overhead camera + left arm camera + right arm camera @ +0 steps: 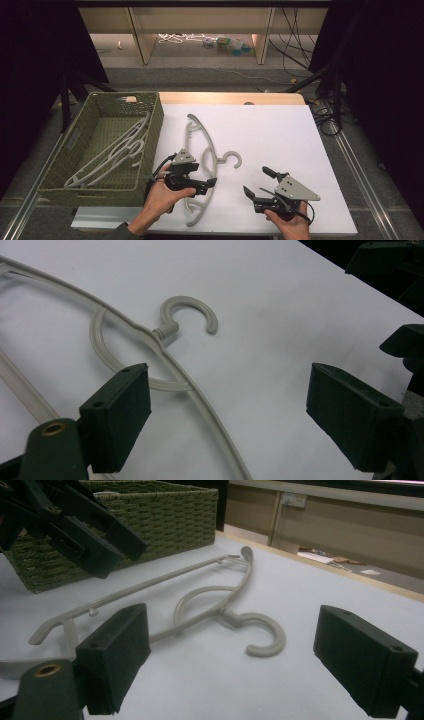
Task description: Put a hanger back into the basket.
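at the far left a green woven basket [150,125] sits on the white table [280,135], with pale hangers [117,150] lying inside it. just right of the basket, the left hand [162,197] reaches in from the bottom edge, holding the left gripper [207,184] low over a grey hanger [207,145] that lies flat on the table, hook pointing right. its jaws are spread apart, one on each side of the hanger's arm. further right, the right hand [290,220] holds the right gripper [257,182] above bare table, jaws spread wide, aimed left toward the hook.
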Demonstrator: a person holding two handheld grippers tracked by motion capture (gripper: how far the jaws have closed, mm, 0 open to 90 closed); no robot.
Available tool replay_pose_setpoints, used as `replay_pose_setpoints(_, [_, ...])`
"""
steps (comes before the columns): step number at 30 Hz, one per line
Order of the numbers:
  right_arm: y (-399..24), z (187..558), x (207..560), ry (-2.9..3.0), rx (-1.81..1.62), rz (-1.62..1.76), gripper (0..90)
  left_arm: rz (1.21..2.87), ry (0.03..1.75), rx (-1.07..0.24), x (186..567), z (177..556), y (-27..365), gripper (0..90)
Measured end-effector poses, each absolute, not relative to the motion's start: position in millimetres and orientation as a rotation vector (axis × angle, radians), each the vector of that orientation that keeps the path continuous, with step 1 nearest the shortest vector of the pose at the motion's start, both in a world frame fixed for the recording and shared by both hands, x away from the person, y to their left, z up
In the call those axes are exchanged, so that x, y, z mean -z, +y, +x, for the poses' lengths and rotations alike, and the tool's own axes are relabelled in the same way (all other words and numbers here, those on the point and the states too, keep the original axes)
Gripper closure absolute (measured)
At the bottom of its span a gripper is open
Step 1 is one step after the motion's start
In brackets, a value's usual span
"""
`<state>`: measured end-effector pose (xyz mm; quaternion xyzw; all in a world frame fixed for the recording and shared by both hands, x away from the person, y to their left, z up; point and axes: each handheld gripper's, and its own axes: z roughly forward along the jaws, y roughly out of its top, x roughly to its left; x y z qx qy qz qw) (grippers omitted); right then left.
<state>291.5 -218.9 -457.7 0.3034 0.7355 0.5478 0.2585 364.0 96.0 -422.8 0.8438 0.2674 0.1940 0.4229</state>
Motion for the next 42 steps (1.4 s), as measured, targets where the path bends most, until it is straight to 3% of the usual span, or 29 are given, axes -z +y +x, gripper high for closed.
replay_pose_setpoints(5, [-221,292,458,1.997,-1.485,0.833,15.5,2.148,0.682,-0.444,426,367,87,18.2])
replay_pose_setpoints(14, [-221,292,458,1.983,-1.488,0.836,15.5,2.267,0.778,-0.502,445,373,62,19.6])
replay_pose_setpoints(15, [-222,292,458,1.993,-1.487,0.830,15.5,2.211,0.869,-0.125,451,364,52,19.6])
replay_pose_setpoints(22, [-221,293,458,1.997,-1.493,0.827,15.5,2.228,0.939,-0.137,456,361,45,19.6])
replay_pose_setpoints(23, [-221,294,458,1.982,-1.488,0.800,15.5,2.254,0.877,-0.143,456,365,47,19.7])
replay_pose_setpoints(27, [-221,293,457,1.997,-1.487,0.828,15.5,2.280,0.892,-0.190,456,367,50,19.7])
replay_pose_setpoints(30, [-221,294,457,1.999,-1.476,0.811,15.5,2.273,0.937,-0.142,458,365,48,21.2])
replay_pose_setpoints(31, [-219,293,457,1.996,-1.481,0.818,15.5,2.334,0.843,-0.166,457,370,52,21.2])
replay_pose_setpoints(32, [-219,293,457,1.993,-1.481,0.820,15.5,2.286,0.951,-0.130,459,366,49,21.2])
replay_pose_setpoints(35, [-219,292,457,1.996,-1.481,0.814,15.5,2.384,0.801,-0.160,463,376,53,21.4])
replay_pose_setpoints(36, [-219,292,457,1.995,-1.479,0.820,15.5,2.330,0.933,-0.107,465,370,49,21.8])
replay_pose_setpoints(37, [-219,292,458,1.997,-1.478,0.824,15.5,2.341,0.890,-0.151,467,374,49,22.2])
replay_pose_setpoints(42, [-219,293,458,2.000,-1.475,0.824,15.5,2.401,0.895,-0.118,471,376,46,27.1])
